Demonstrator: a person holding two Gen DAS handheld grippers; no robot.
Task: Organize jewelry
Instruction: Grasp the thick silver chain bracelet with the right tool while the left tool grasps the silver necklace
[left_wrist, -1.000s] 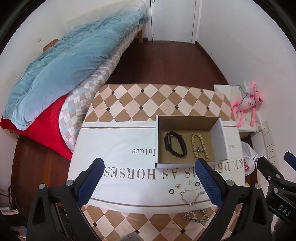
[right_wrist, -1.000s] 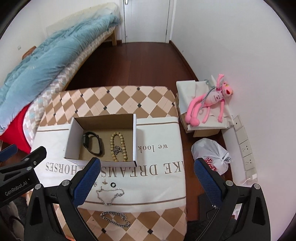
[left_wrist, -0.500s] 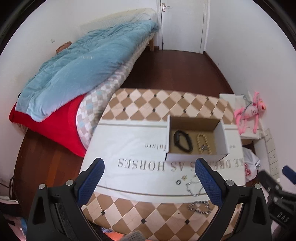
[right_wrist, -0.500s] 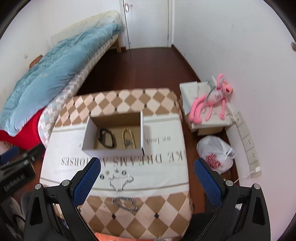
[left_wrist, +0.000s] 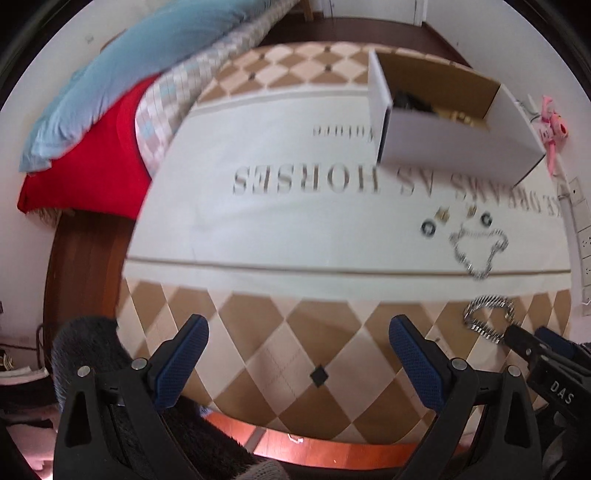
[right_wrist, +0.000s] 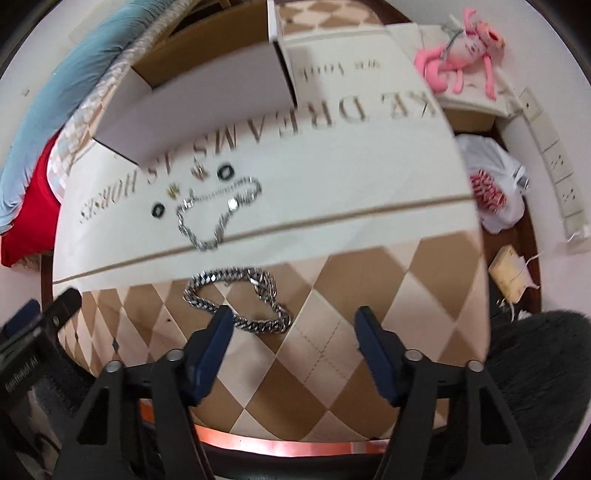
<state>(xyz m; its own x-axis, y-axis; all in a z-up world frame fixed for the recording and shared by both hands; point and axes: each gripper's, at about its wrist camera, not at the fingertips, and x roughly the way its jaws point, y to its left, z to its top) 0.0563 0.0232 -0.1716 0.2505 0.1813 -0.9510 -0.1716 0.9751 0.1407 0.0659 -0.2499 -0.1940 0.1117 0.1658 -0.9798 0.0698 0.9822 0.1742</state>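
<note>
A thick silver chain bracelet (right_wrist: 236, 299) lies on the checkered cloth just ahead of my right gripper (right_wrist: 293, 339), which is open and empty; its left fingertip (right_wrist: 221, 325) is at the chain's near edge. A thinner silver chain (right_wrist: 214, 214), two black rings (right_wrist: 226, 171) and small gold earrings (right_wrist: 173, 190) lie on the white banner beyond. The open cardboard box (right_wrist: 207, 88) stands behind them. In the left wrist view my left gripper (left_wrist: 297, 350) is open and empty, low over the cloth, left of the thick chain (left_wrist: 487, 319), the thin chain (left_wrist: 478, 249) and the box (left_wrist: 443, 122).
The table (left_wrist: 266, 332) has a tan checkered cloth with a lettered white banner. A bed with blue and red covers (left_wrist: 92, 110) stands to the left. A pink plush toy (right_wrist: 458, 48), a white plastic bag (right_wrist: 491, 184) and wall sockets (right_wrist: 554, 162) are on the right.
Both grippers have dropped from high above the table to just over its near edge. The right gripper now sits at the thick chain bracelet. Both jaws stay open.
</note>
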